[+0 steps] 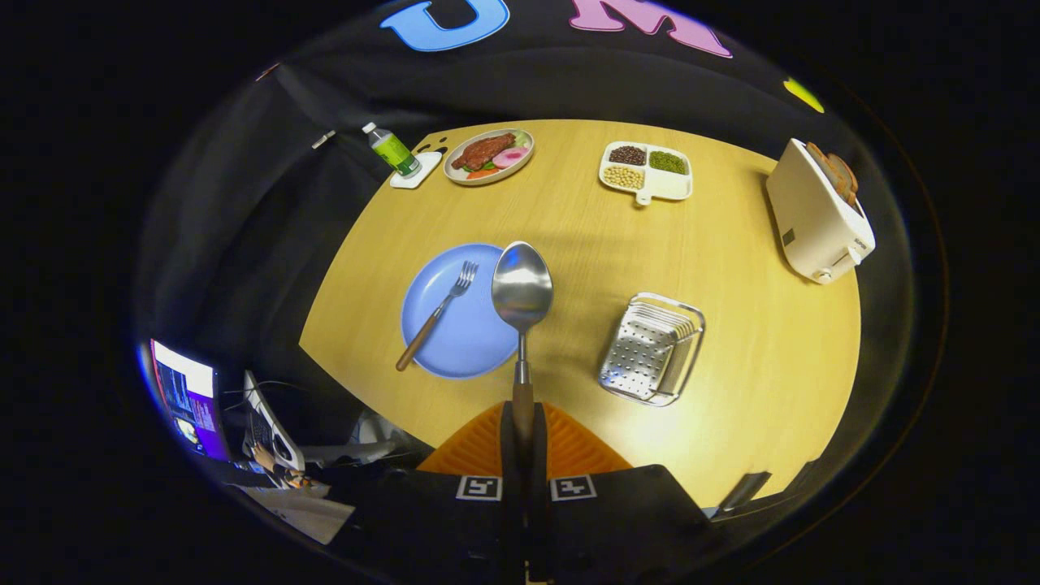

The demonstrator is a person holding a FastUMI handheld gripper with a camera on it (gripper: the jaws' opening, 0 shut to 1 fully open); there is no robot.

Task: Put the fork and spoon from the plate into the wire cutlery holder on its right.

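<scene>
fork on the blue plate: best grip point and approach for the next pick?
Grip the fork by its wooden handle, the end that overhangs the blue plate's near rim. It sticks out toward the tongs side with bare table beneath, so there is likely room for both fingers. Come from above, jaws across the handle. The tongs are shut on the spoon now, so drop it in the wire cutlery holder first.

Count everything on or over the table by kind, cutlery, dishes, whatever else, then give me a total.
Cutlery: 2, spoon held in the shut tongs, fork on the blue plate
Dishes: 3, blue plate, food plate, tray
Holder: 1
Bottle: 1
Toaster: 1
Total: 8
</scene>
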